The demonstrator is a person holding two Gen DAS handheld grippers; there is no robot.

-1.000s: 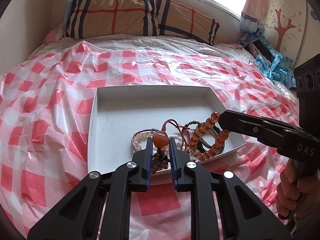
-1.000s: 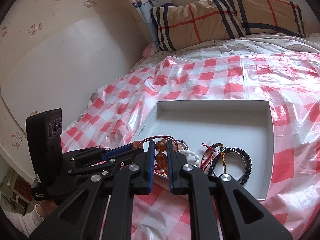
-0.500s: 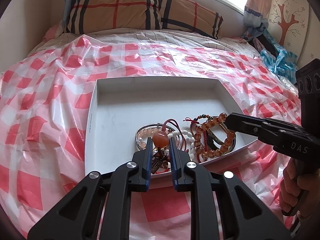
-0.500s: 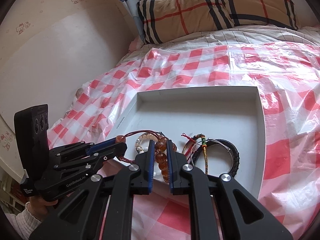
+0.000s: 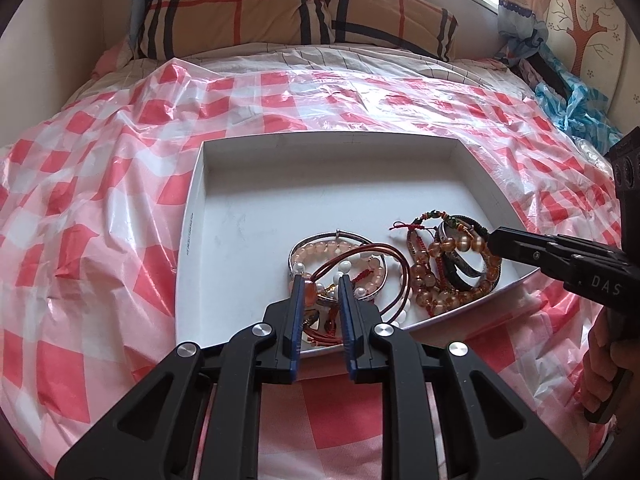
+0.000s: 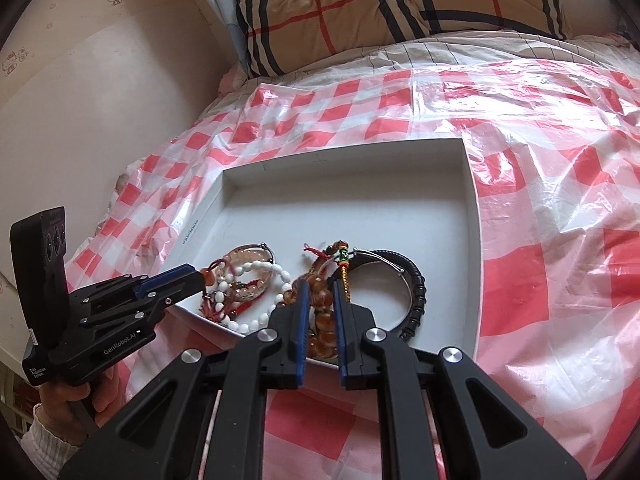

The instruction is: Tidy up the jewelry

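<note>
Two grippers: both over white tray (image 5: 256, 240)
Left gripper (image 5: 320, 286): opening, red-cord pendant (image 5: 362, 258) between fingers (cord loops rightward)
Right gripper (image 6: 319, 290): clamped on amber bead bracelet (image 6: 322, 316), strand running lengthwise between fingers

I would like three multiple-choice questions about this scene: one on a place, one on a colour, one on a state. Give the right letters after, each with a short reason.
1. Where does the jewelry lie in the white tray?
A. in the near part, toward the grippers
B. along the far wall
C. outside it, on the sheet

2. What colours has the plastic sheet under the tray?
A. blue and white
B. red and white
C. green and yellow

3. What is between the fingers of the right gripper?
A. nothing
B. the amber bead bracelet
C. the black bangle

Key: 1 A, the far half of the tray is bare. 2 B, red and white checks show. 3 B, amber beads sit between the narrow fingers.
</note>
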